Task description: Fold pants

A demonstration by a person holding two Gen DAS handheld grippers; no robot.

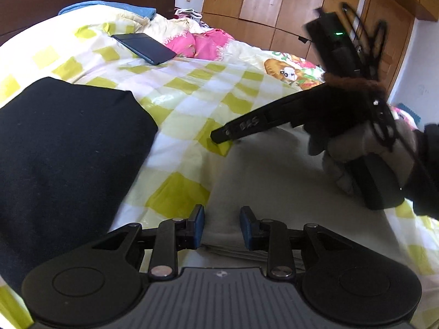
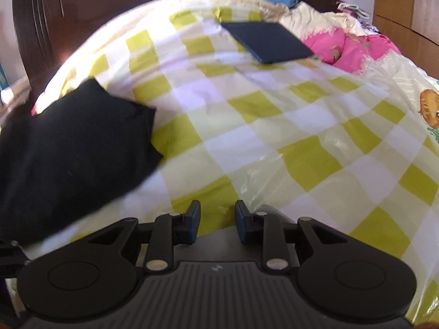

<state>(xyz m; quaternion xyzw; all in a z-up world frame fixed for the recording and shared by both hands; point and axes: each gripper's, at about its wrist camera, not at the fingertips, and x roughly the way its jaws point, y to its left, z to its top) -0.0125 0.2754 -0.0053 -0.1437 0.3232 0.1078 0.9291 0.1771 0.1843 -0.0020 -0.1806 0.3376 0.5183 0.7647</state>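
Observation:
Light grey pants (image 1: 274, 186) lie flat on the checked bed cover (image 1: 192, 87) at the lower right of the left wrist view. A folded edge of them sits under my left gripper (image 1: 222, 222). Its jaws stand apart over that edge and its blue pads do not press the cloth. A gloved hand (image 1: 365, 148) holds my right gripper (image 1: 221, 136), whose tip rests at the far left corner of the pants. In the right wrist view my right gripper (image 2: 217, 219) is open, and only the cover (image 2: 274, 115) shows between its fingers.
A black folded garment (image 1: 68, 142) (image 2: 68, 148) lies to the left. A dark flat case (image 1: 145, 48) (image 2: 266, 41), pink bedding (image 1: 197, 42) and a blue towel (image 1: 109, 6) sit farther back. A wooden wardrobe (image 1: 274, 0) stands behind the bed.

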